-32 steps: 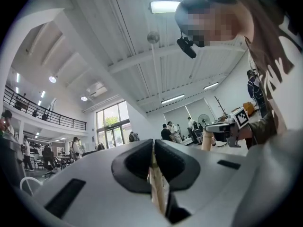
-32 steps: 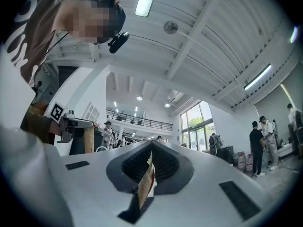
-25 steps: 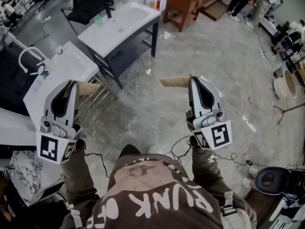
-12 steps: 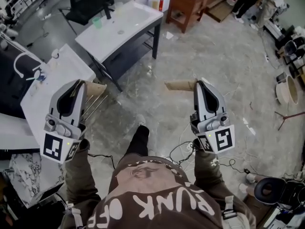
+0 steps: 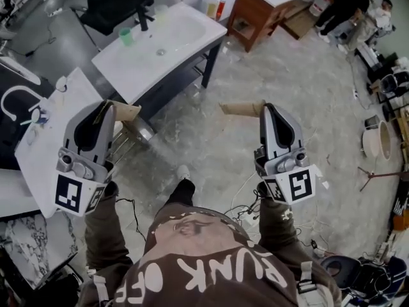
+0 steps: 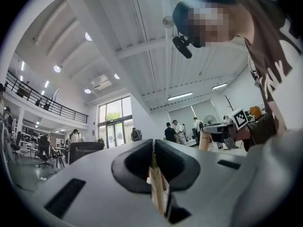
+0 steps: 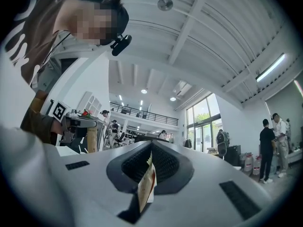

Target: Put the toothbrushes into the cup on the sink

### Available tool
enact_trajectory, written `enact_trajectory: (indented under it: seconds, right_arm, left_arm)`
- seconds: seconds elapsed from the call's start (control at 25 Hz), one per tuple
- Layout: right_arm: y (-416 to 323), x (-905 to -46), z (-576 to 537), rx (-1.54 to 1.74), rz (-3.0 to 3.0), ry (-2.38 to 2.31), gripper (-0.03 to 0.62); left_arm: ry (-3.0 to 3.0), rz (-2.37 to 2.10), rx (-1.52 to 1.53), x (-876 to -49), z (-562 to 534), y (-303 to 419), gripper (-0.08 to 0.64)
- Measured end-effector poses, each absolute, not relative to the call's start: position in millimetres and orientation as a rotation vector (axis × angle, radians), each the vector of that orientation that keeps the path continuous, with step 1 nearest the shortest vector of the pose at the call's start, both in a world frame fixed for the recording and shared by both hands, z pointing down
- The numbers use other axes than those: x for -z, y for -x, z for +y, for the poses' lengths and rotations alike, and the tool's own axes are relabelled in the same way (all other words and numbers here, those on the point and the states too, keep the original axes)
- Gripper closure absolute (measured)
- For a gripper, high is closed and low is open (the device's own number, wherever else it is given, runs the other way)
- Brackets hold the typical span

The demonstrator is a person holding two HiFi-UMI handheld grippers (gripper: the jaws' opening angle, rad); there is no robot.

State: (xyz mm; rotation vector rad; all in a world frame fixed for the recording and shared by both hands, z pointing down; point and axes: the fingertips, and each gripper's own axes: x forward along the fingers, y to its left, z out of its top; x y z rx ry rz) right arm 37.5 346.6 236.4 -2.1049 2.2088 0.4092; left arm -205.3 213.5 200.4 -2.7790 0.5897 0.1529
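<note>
Head view, nearest first: the person's brown printed shirt (image 5: pixel 211 267) fills the bottom, and both arms reach forward over the grey marbled floor (image 5: pixel 300 88). The left gripper (image 5: pixel 107 107) has its jaws closed flat on a thin tan packet (image 5: pixel 126 112), which sticks out sideways from the tips toward the right. The left gripper view shows that packet pinched edge-on between the dark pads. The right gripper (image 5: pixel 268 107) is closed the same way on a second tan packet (image 5: pixel 241 109), which juts left from its tips; the right gripper view shows red and white print on it. Whether a toothbrush lies inside either packet I cannot tell. Just left of the left gripper is a white sink counter (image 5: pixel 70 107) with a curved tap (image 5: pixel 13 100) and a small cup-like thing (image 5: pixel 36 116) beside it, too small to read. Farther off stands a second white sink (image 5: pixel 172 34) on dark legs, with a green cup (image 5: pixel 126 36) upright at its left end, well apart from both grippers. Beyond are a black chair (image 5: pixel 115 2), a wooden cabinet (image 5: pixel 255 11) and people (image 5: pixel 345 5) at the far right.
</note>
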Motion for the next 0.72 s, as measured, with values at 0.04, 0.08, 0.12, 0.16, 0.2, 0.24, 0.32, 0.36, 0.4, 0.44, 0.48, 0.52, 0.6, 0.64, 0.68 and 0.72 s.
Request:
enact_trajectory:
  seconds: [0.04, 0.08, 0.12, 0.16, 0.2, 0.24, 0.32, 0.36, 0.4, 0.44, 0.48, 0.52, 0.6, 0.64, 0.68, 0.72]
  right_arm:
    - [-41, -234, 328, -0.413, 2.223, 2.099, 0.583]
    - [-43, -231, 309, -0.418, 2.236, 2.091, 0.583]
    - [-46, -229, 291, -0.423, 2.248, 2.082, 0.583]
    - [-47, -226, 273, -0.428, 2.259, 2.073, 0.583]
    - [-48, -224, 257, -0.433, 2.269, 2.065, 0.583]
    - [-49, -223, 242, -0.439, 2.278, 2.057, 0.583]
    - [-49, -221, 215, -0.448, 2.291, 2.043, 0.583]
    - [-50, -220, 203, -0.45, 2.298, 2.035, 0.583]
    - [-50, -219, 192, -0.45, 2.306, 2.026, 0.583]
    - [-51, -219, 182, -0.448, 2.315, 2.018, 0.583]
    - [-52, -218, 173, -0.447, 2.324, 2.009, 0.583]
    - [-53, -216, 163, -0.449, 2.332, 2.0, 0.583]
    - [-56, -213, 146, -0.455, 2.346, 1.981, 0.583]
    - [-58, -213, 137, -0.458, 2.353, 1.971, 0.583]
    - [-59, -213, 128, -0.459, 2.361, 1.96, 0.583]
    - [-60, -214, 118, -0.459, 2.37, 1.948, 0.583]
  left_arm:
    - [2.772, 0.597, -0.151, -199, 198, 202, 0.54]
    - [2.764, 0.605, -0.151, -198, 182, 200, 0.54]
    - [2.757, 0.615, -0.153, -197, 167, 198, 0.54]
    - [2.754, 0.625, -0.158, -196, 152, 197, 0.54]
    - [2.753, 0.633, -0.162, -196, 139, 196, 0.54]
    - [2.754, 0.64, -0.165, -196, 126, 195, 0.54]
    - [2.755, 0.652, -0.169, -197, 102, 194, 0.54]
    - [2.756, 0.659, -0.169, -198, 93, 194, 0.54]
    - [2.757, 0.669, -0.167, -198, 84, 193, 0.54]
    - [2.758, 0.68, -0.163, -199, 76, 193, 0.54]
    - [2.758, 0.692, -0.159, -200, 69, 193, 0.54]
    - [2.757, 0.704, -0.156, -200, 61, 193, 0.54]
    - [2.751, 0.727, -0.156, -198, 48, 192, 0.54]
    - [2.746, 0.739, -0.157, -198, 41, 192, 0.54]
    - [2.741, 0.751, -0.156, -198, 35, 192, 0.54]
    - [2.736, 0.765, -0.154, -198, 28, 192, 0.54]
